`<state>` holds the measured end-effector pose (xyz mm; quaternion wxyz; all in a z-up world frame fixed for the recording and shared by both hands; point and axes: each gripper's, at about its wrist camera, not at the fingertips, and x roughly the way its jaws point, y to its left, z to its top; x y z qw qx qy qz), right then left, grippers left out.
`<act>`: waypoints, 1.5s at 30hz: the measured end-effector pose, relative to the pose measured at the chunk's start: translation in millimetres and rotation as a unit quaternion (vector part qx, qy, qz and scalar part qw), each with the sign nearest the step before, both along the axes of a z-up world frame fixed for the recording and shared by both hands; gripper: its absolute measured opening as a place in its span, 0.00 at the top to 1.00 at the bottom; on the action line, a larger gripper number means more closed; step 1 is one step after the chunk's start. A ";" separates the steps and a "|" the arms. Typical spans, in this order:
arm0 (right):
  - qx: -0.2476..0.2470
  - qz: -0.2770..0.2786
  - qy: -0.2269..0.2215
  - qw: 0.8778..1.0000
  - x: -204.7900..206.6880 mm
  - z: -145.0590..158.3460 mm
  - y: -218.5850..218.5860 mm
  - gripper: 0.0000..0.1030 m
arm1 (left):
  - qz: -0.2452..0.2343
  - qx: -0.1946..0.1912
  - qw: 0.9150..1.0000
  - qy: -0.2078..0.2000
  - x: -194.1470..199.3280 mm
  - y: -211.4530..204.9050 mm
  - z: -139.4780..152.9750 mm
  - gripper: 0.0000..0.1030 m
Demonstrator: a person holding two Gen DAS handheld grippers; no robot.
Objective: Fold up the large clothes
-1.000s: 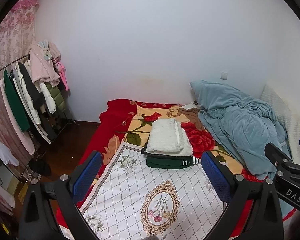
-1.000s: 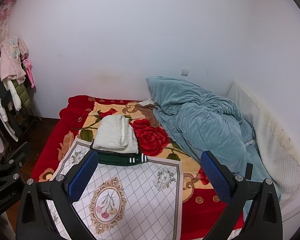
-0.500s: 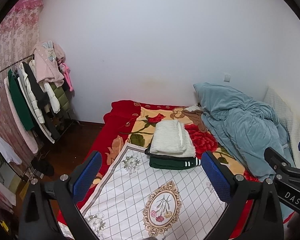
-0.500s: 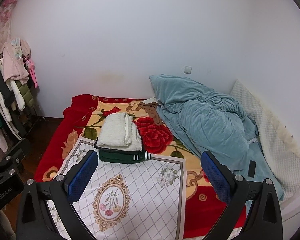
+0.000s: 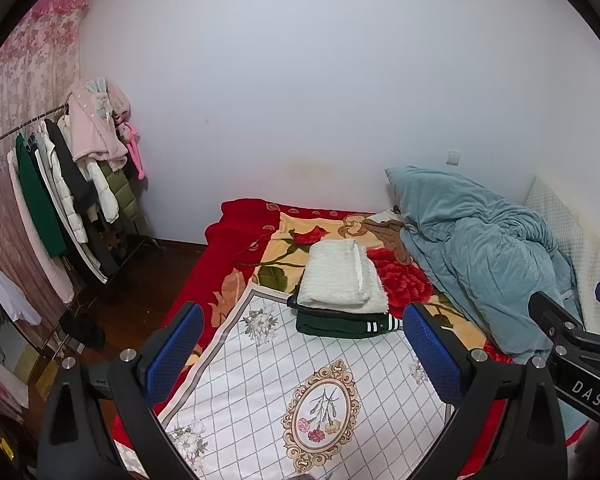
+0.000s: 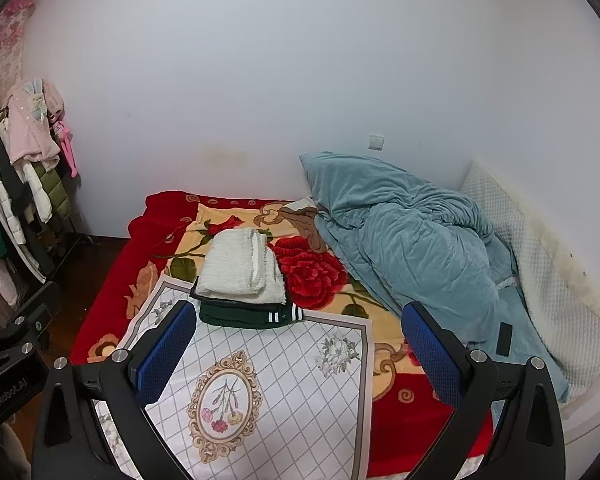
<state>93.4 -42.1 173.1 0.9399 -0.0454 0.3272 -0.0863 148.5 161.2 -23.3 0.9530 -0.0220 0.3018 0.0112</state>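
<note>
A folded white fluffy garment [image 5: 340,280] lies on top of a folded dark green garment [image 5: 340,325] with white stripes, stacked on the bed; the stack also shows in the right wrist view, white garment [image 6: 240,268] over green garment [image 6: 240,314]. My left gripper [image 5: 300,346] is open and empty, held back from the stack above a white patterned cloth [image 5: 292,392]. My right gripper [image 6: 296,344] is open and empty, also back from the stack over the same cloth [image 6: 260,392].
A red floral blanket [image 5: 236,240] covers the bed. A crumpled teal duvet [image 5: 488,256] fills the right side, with a black phone [image 6: 504,338] on it. A rack of hanging clothes [image 5: 60,200] stands at the left. White wall behind.
Both grippers have drawn back and risen slightly; the bed and stack appear a little lower and farther. The stack has not moved. Both grippers stay open.
</note>
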 end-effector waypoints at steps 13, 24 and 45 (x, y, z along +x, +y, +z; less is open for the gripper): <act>0.001 0.003 -0.001 1.000 -0.3 -0.1 2.7 0.00 | 0.002 -0.001 1.000 0.001 1.1 2.2 -0.3 0.01; 0.001 0.009 -0.001 1.000 1.3 1.1 7.1 0.00 | 0.007 0.001 1.000 -0.001 0.7 2.8 -1.1 0.01; 0.001 0.012 -0.003 1.000 4.3 1.5 5.1 0.00 | 0.012 0.004 1.000 -0.001 -0.6 0.8 0.1 0.01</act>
